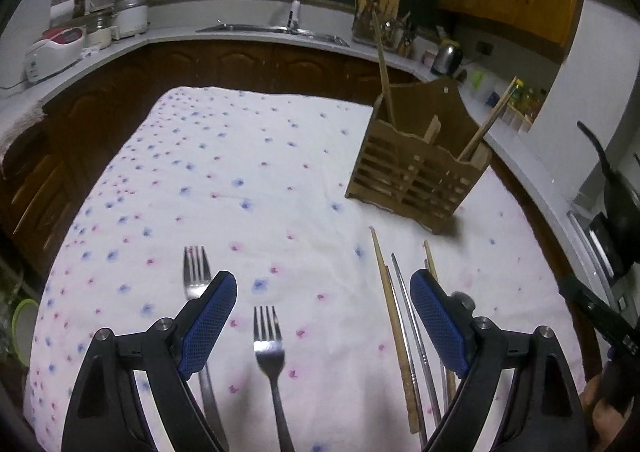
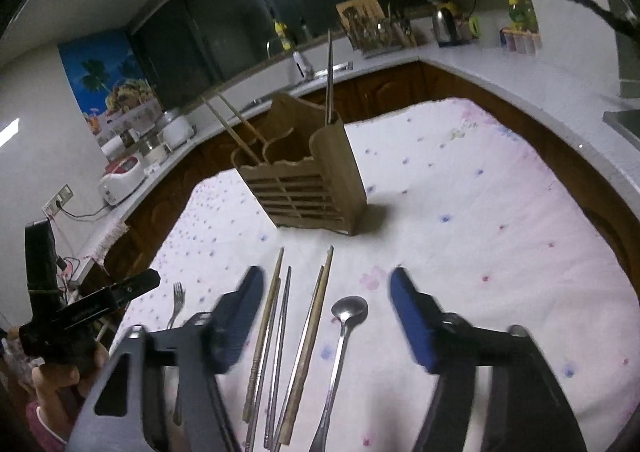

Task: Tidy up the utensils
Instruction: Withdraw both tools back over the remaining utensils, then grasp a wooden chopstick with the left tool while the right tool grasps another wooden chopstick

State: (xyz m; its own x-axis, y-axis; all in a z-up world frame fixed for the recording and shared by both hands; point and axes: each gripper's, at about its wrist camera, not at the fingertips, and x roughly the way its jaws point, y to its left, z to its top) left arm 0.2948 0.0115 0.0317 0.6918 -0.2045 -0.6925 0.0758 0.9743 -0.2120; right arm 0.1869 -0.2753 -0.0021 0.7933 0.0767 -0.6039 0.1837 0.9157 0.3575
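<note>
The left gripper [image 1: 323, 298] points forward and down, its two blue-padded fingers [image 1: 210, 322] spread wide with nothing pressed between the pads. The right gripper [image 2: 327, 306] tilts down the same way, its blue fingers [image 2: 412, 318] apart and blurred, the pads gripping nothing. In the right wrist view the left gripper also shows at the far left edge, held from below by a hand [image 2: 66, 372] with a pink sleeve cuff at the wrist; in the left wrist view the right gripper's black frame shows at the right edge.
</note>
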